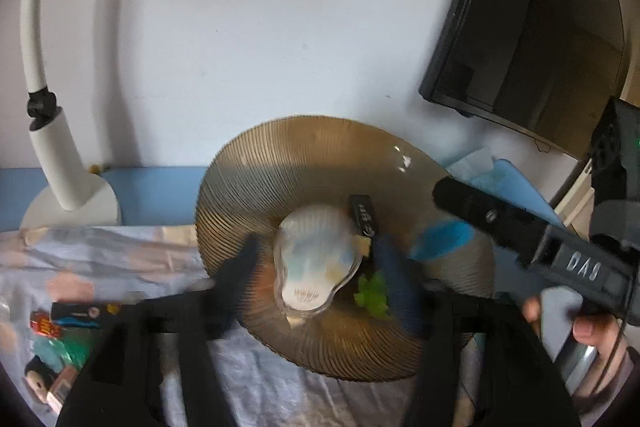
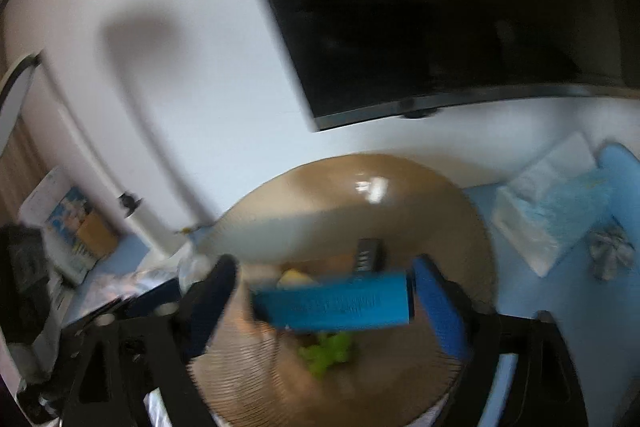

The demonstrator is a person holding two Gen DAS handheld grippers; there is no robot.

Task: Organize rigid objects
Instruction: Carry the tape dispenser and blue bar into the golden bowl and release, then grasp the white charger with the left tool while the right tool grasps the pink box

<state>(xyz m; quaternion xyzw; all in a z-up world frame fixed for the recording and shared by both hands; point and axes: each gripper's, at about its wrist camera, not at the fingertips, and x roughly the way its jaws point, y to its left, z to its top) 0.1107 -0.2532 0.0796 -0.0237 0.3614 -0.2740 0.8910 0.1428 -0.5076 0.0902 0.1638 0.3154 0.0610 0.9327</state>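
Both my grippers hover over the brown ribbed plate (image 1: 248, 187). My left gripper (image 1: 320, 267) is spread wide around the shell dish (image 1: 312, 259) lying mid-plate, pads clear of it. My right gripper (image 2: 324, 303) gapes too; the blue box (image 2: 332, 303) sits between its fingers, contact blurred. I'd back straight out, no nudging. "DAS" reads on the right gripper's body; the small black box (image 1: 364, 219) has unreadable print.

my black two-finger left gripper (image 1: 316, 267) jaws spread wide, my black right gripper with blue pads (image 2: 324, 303) likewise gaping, both angled downward
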